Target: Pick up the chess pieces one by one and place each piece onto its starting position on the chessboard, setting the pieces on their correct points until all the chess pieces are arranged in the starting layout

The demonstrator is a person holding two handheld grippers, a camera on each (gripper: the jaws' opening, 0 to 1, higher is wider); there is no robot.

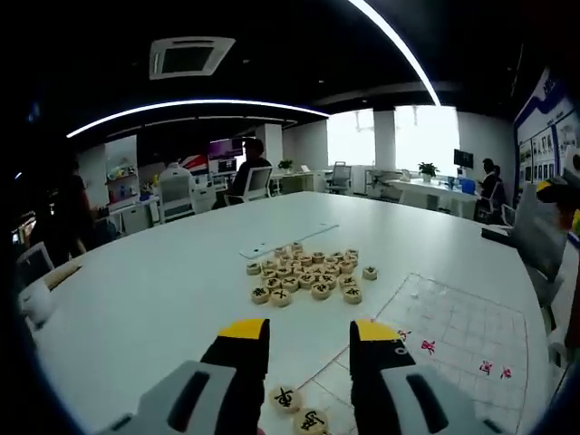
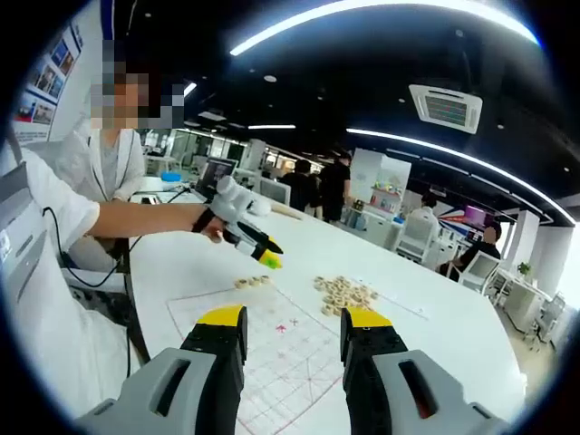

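White table w/ chessboard flat on it; pile of chess pieces just off board's edge, two pieces at near edge. Left gripper spread wide, empty, above those two. Right gripper also parted, empty, over board

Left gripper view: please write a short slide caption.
Open left gripper above two placed pieces, facing a pile of chess pieces beside the chessboard.

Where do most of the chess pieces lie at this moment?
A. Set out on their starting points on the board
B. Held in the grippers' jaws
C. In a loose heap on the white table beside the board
C: the chess pieces sit clustered on the white table, off the board.
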